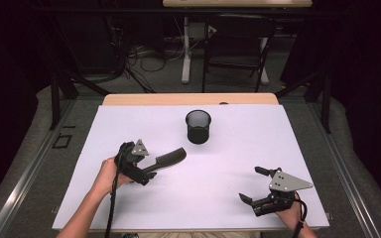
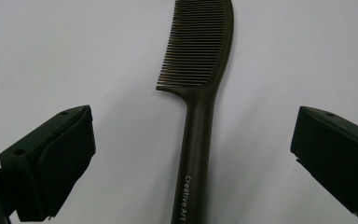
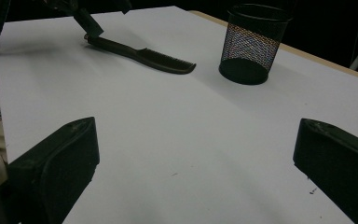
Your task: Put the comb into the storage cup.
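Left tongs (image 2: pixel 193 154) spread wide, straddling the comb (image 2: pixel 198 93) handle flat on the desk (image 1: pixel 238 163). Right tongs (image 1: pixel 254 186) also apart, holding nothing.

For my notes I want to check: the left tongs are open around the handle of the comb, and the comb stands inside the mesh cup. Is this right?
Not quite. The comb lies flat on the table, apart from the mesh cup, as the right gripper view shows. The left tongs are indeed open around its handle.
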Available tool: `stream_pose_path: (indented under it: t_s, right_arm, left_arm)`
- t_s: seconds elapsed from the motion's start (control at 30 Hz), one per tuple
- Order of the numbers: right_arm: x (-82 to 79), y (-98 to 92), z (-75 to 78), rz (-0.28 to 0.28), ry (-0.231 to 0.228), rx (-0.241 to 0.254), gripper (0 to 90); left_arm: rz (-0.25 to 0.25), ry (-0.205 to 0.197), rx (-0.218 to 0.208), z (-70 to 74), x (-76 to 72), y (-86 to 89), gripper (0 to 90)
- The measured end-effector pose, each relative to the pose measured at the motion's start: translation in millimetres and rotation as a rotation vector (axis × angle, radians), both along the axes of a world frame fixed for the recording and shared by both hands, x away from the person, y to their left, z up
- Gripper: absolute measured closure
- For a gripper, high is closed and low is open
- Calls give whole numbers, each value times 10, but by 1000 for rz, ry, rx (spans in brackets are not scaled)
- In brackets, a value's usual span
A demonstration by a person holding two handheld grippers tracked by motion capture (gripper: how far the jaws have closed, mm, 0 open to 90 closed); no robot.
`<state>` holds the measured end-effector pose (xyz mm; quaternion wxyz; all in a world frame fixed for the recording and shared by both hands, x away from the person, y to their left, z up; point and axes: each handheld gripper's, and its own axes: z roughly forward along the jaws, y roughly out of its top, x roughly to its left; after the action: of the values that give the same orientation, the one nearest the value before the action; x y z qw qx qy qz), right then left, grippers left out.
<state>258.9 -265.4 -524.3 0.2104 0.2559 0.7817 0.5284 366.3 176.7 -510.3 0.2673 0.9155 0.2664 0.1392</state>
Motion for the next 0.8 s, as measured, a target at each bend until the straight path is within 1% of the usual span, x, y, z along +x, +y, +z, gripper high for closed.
stream_pose_path:
  t_s: [0.03, 0.1, 0.13, 0.2, 0.3, 0.33, 0.37, 0.43, 0.5, 0.6, 0.7, 0.73, 0.8]
  right_arm:
    - [0, 0, -1, -3, 3, 2, 0]
    - [1, -6, -3, -6, 7, 0, 0]
    - [-3, -6, -3, -7, 9, 2, 0]
    - [-7, -6, 4, -8, -1, 10, 0]
    - [4, -4, 4, -4, 0, 5, 0]
    - [5, -5, 2, -5, 3, 3, 0]
    - [7, -3, 0, -5, 4, 3, 0]
    - [8, -5, -3, -4, 3, 0, 0]
    - [4, -7, 0, -3, 1, 2, 0]
    - [2, -7, 1, -2, 1, 2, 0]
    - [5, -8, -1, -4, 3, 0, 0]
    - [7, -6, -3, -4, 3, 2, 0]
    - [7, -4, -5, -3, 9, -2, 0]
  left_arm:
    - [0, 7, 2, 0, 9, 0, 0]
    - [-2, 15, 22, -1, 28, -8, 0]
    - [-11, 23, 26, 0, 40, -10, 0]
    - [-16, 32, 42, 0, 56, -24, 0]
    - [-24, 38, 66, -4, 77, -52, 0]
    - [-27, 37, 67, -5, 80, -58, 0]
    - [-32, 37, 77, -5, 85, -70, 0]
    - [-44, 51, 102, -10, 98, -97, 0]
    - [-55, 69, 117, -13, 115, -122, 2]
    - [-70, 83, 150, -18, 143, -160, 10]
    - [-82, 91, 179, -13, 168, -197, 88]
    - [-81, 94, 184, -14, 173, -213, 124]
    - [-89, 103, 209, -9, 189, -241, 201]
